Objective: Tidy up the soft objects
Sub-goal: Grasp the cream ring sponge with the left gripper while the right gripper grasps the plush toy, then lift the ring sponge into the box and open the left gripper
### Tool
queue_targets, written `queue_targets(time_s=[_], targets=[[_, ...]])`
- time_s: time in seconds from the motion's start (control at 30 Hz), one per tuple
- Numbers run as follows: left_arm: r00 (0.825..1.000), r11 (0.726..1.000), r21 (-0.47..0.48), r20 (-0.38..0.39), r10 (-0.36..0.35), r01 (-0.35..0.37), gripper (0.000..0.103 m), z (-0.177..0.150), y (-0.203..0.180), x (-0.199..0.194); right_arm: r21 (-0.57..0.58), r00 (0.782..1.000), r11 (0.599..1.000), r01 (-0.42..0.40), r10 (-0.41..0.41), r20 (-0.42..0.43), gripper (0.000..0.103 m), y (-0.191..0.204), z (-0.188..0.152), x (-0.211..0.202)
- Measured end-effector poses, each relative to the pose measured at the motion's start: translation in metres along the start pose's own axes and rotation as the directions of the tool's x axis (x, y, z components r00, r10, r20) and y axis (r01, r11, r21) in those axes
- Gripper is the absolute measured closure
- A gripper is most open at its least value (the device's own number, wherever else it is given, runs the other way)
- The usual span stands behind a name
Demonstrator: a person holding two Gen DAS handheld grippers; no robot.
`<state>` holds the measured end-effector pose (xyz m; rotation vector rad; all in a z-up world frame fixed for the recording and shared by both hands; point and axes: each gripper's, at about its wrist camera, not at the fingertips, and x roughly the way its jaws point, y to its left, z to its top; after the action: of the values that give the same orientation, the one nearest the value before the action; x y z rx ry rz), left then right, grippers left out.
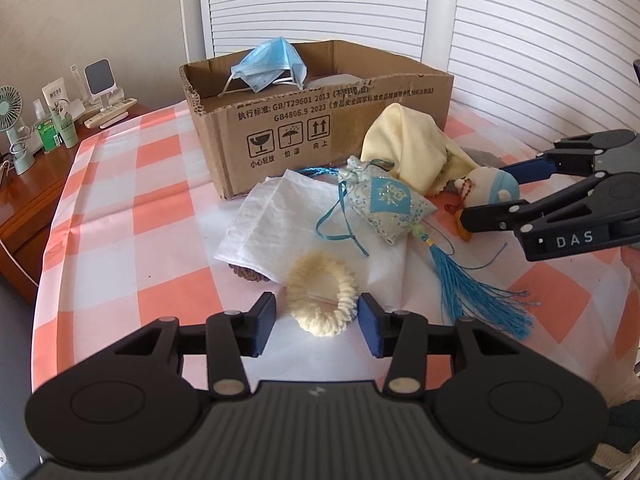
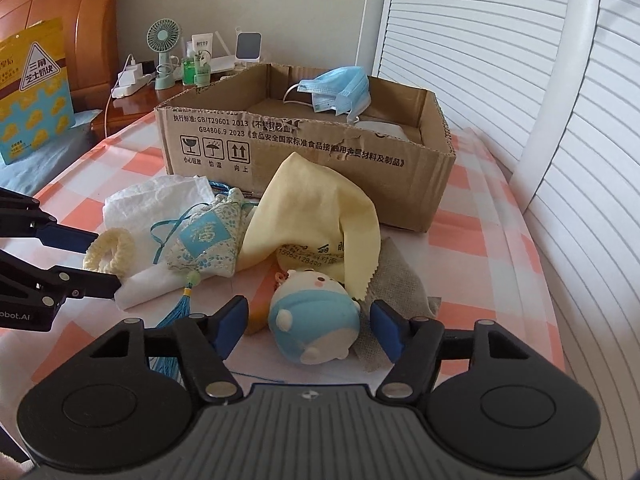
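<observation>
Cardboard box [image 2: 304, 160] holding blue face mask [image 2: 340, 90], both grippers' jaws apart, gripping nothing.

A wooden nightstand [image 1: 36, 184] stands at the far left, beside the worktop with its orange-and-white checked cloth [image 1: 120, 216]. On it are a green fan [image 2: 162, 54], green bottles [image 2: 196, 68], a white tube [image 2: 201, 46], a small grey screen on a stand [image 2: 248, 46] and a white charger [image 2: 130, 80]. A yellow bag [image 2: 34, 92] leans at far left. White louvred doors [image 2: 480, 40] fill the far right.
</observation>
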<state>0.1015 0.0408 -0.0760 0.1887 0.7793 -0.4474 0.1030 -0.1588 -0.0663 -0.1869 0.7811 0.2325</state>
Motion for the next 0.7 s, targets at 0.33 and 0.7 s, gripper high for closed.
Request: queue_targets(time_s=[0.33, 0.7], targets=[[0.999, 0.999, -0.008, 0.000, -0.036, 0.036, 0.069, 0.001, -0.001, -0.004, 0.000, 1.000, 1.000, 0.004, -0.004, -0.015, 0.052, 0.001, 0.000, -0.003], [0.997, 0.994, 0.079, -0.031, -0.075, 0.077, 0.069, 0.004, -0.005, -0.029, -0.009, 0.999, 0.999, -0.034, 0.034, -0.002, 0.053, -0.003, 0.003, -0.032]])
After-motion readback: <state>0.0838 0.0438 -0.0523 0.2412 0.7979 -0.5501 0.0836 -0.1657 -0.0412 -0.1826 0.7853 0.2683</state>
